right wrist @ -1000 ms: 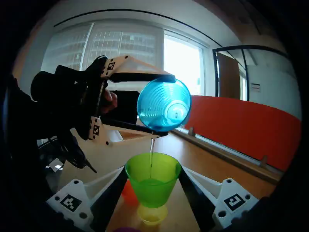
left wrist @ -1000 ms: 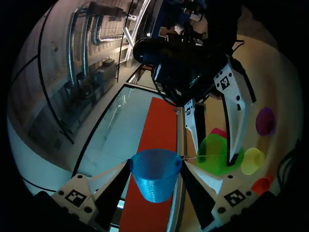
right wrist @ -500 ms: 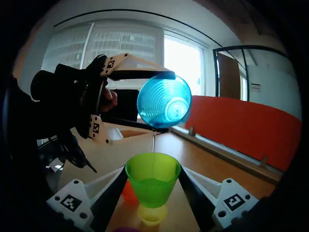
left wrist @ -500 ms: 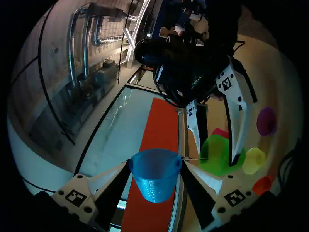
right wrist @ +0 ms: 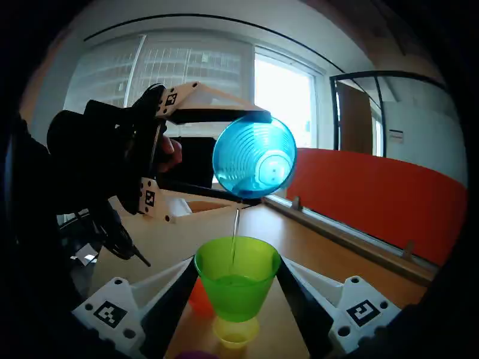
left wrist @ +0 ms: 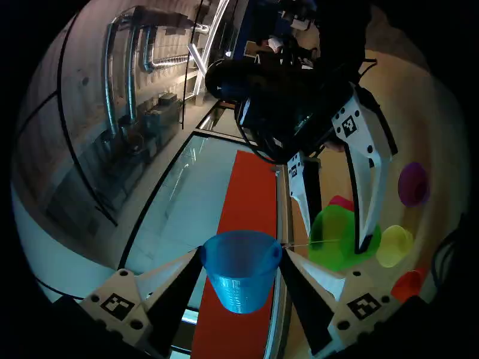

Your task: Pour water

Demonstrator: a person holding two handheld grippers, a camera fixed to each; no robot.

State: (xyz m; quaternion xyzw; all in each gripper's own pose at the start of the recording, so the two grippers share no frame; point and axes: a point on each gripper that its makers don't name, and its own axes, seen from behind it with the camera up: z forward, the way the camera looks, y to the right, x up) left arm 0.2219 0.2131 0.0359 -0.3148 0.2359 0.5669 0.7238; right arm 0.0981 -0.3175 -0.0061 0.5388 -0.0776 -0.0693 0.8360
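Left gripper (left wrist: 240, 258): jaws clamped on the blue cup (left wrist: 241, 278), one finger on each side of its wall.
Blue cup: held in the air, tipped far off upright; long axis near level; in the right gripper view its base faces the camera and its mouth faces away; its lower lip hangs above the green cup (right wrist: 238, 293).
Water (right wrist: 235, 236): a thin stream falling from that lip into the green cup's mouth.
Right gripper (right wrist: 238, 268): jaws clamped on the green cup, one finger pressed on each side.
Green cup: upright, mouth up, long axis vertical; held clear above the table (right wrist: 311, 239), directly under the blue cup; water lies in its lower part.
Hand (right wrist: 169, 149): grips the left gripper's dark body, left of the blue cup.
Yellow cup (right wrist: 236, 332): upright on the table, below the green cup on the near side.
Orange cup (right wrist: 200, 299): on the table, just left of the green cup, partly hidden by the right gripper's left finger.
Purple cup (left wrist: 413, 184): on the table, apart from the yellow one.
Red panel (right wrist: 383, 191): stands along the table's far right edge.
Window (right wrist: 281, 102): bright, behind the blue cup.
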